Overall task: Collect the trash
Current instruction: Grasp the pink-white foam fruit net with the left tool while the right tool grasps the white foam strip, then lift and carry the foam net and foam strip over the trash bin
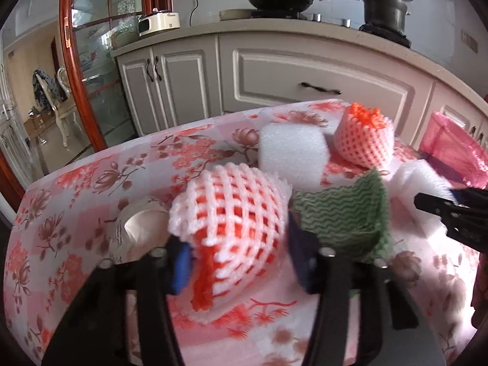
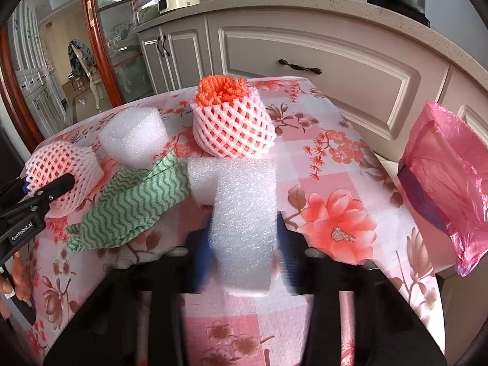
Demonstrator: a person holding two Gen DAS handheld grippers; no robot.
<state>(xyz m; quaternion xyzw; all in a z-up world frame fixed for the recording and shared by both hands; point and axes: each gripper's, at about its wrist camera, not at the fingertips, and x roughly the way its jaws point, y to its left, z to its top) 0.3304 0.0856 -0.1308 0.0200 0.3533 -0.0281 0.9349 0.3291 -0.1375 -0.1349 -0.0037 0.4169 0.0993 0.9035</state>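
Your left gripper (image 1: 238, 253) pinches the foam net (image 1: 228, 213) on the table (image 1: 61, 213), your right gripper (image 2: 242, 244) the foam block (image 2: 244, 213): both feather-light and squashy, so grip mid-body, gently.

The floral tablecloth (image 2: 332, 164) carries, around a green wavy cloth (image 2: 134, 201), two foam nets (image 2: 235, 128) (orange-lined), white foam blocks (image 2: 134, 137) and a tape roll (image 1: 137, 228).

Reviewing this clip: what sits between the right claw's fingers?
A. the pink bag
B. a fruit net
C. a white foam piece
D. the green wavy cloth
C: in the right wrist view the white foam piece stands between the right claw fingers, while the green cloth lies off to its left.
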